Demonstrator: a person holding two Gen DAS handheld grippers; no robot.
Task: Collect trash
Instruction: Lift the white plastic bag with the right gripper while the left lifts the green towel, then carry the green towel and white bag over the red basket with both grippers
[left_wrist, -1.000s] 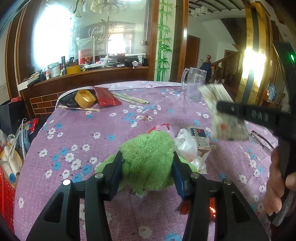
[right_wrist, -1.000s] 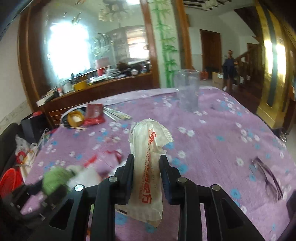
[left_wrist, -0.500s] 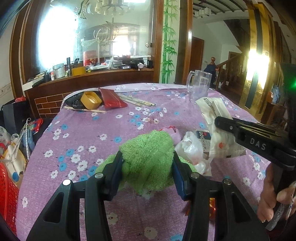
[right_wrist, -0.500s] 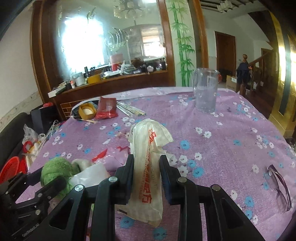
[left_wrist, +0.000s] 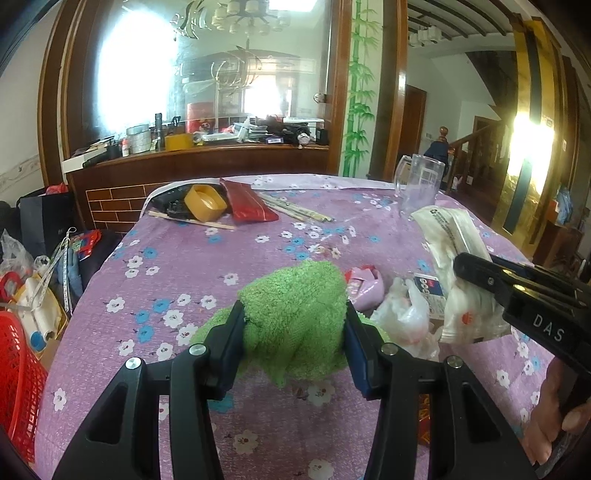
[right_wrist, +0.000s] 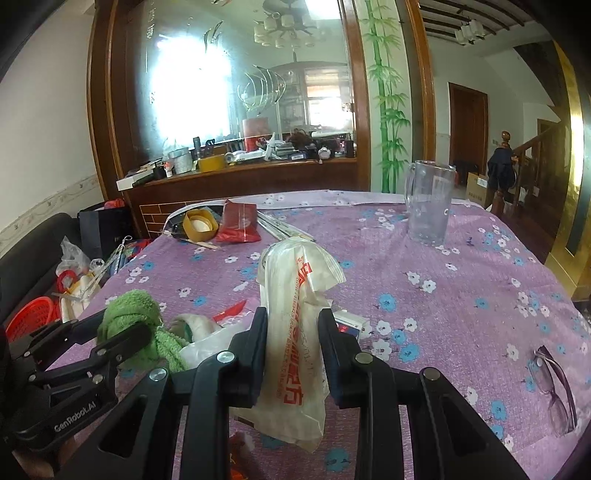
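My left gripper (left_wrist: 293, 332) is shut on a green fluffy cloth (left_wrist: 299, 314) resting on the purple flowered tablecloth (left_wrist: 192, 266). My right gripper (right_wrist: 293, 343) is shut on a white plastic wrapper with red print (right_wrist: 295, 332), held upright just above the table; it shows at the right of the left wrist view (left_wrist: 458, 280). Between them lies a trash pile: a crumpled white plastic bag (left_wrist: 406, 317), a small printed box (left_wrist: 428, 291) and pink and red wrappers (left_wrist: 360, 286). The left gripper with the cloth (right_wrist: 133, 317) shows at the left of the right wrist view.
A clear glass mug (right_wrist: 428, 203) stands at the far right of the table. A yellow tape roll (left_wrist: 205, 201), a red pouch (left_wrist: 245, 201) and chopsticks (left_wrist: 295, 210) lie at the far end. Glasses (right_wrist: 554, 384) lie at the right. A red basket (left_wrist: 18, 376) sits off the left edge.
My right gripper has carried the wrapper down and left, closer to the trash pile and the left gripper. The left gripper has kept hold of the green cloth, nearly still.
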